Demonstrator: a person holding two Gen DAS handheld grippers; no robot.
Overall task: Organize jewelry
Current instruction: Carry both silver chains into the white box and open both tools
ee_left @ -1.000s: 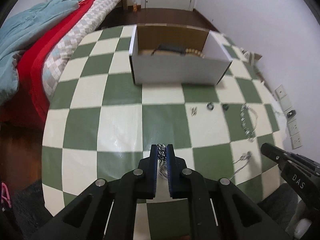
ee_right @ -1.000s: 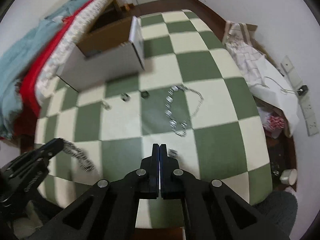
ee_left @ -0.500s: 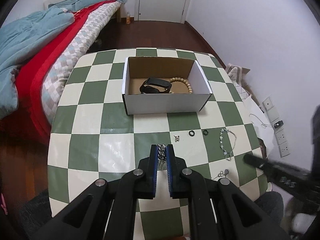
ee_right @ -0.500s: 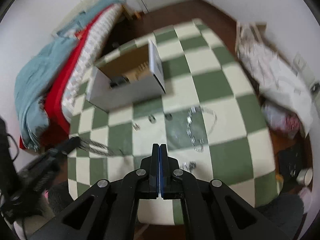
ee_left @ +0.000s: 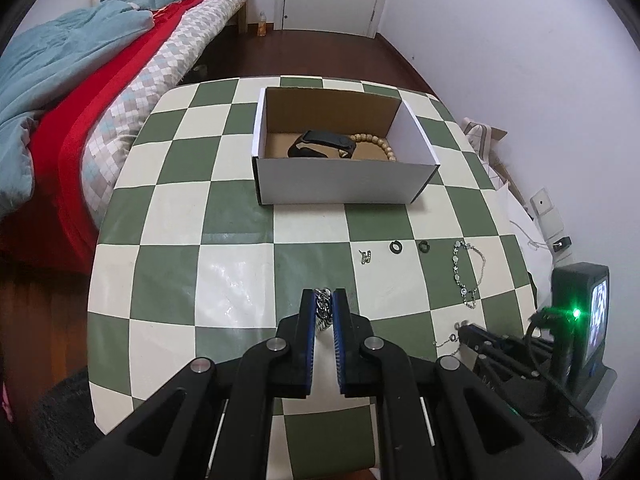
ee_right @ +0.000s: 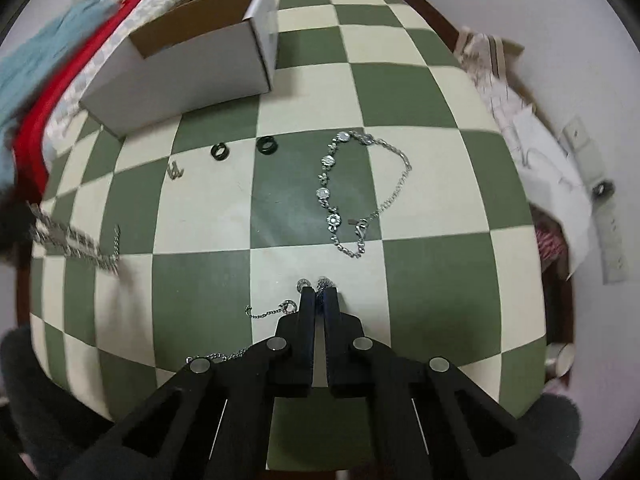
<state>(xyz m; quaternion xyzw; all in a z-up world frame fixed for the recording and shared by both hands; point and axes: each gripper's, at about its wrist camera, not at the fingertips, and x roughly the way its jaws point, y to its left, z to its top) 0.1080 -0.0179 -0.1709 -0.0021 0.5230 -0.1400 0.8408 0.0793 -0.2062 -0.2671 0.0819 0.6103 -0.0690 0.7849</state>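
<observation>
My left gripper (ee_left: 323, 294) is shut on a chunky silver chain bracelet (ee_left: 323, 312), held above the checked table (ee_left: 224, 280). In the right wrist view that bracelet (ee_right: 76, 244) dangles, blurred, at the left edge. My right gripper (ee_right: 318, 292) is shut, pointing steeply down, its tips at a thin silver chain with small rings (ee_right: 276, 311) near the table's front edge. From the left wrist view the right gripper (ee_left: 464, 330) is low at the right. A white cardboard box (ee_left: 344, 176) holds a black band (ee_left: 324, 142) and a wooden bead bracelet (ee_left: 376, 144).
On the table between box and grippers lie two black rings (ee_right: 219, 150) (ee_right: 266, 145), a small silver earring (ee_right: 175, 170) and a flower-link silver bracelet (ee_right: 332, 184). A bed with red and blue covers (ee_left: 80, 80) is on the left. A bag and papers (ee_right: 516, 120) lie past the right edge.
The right gripper, shut throughout, has come down to the thin chain on the table. The left gripper keeps the chunky bracelet and has pulled back a little from the table.
</observation>
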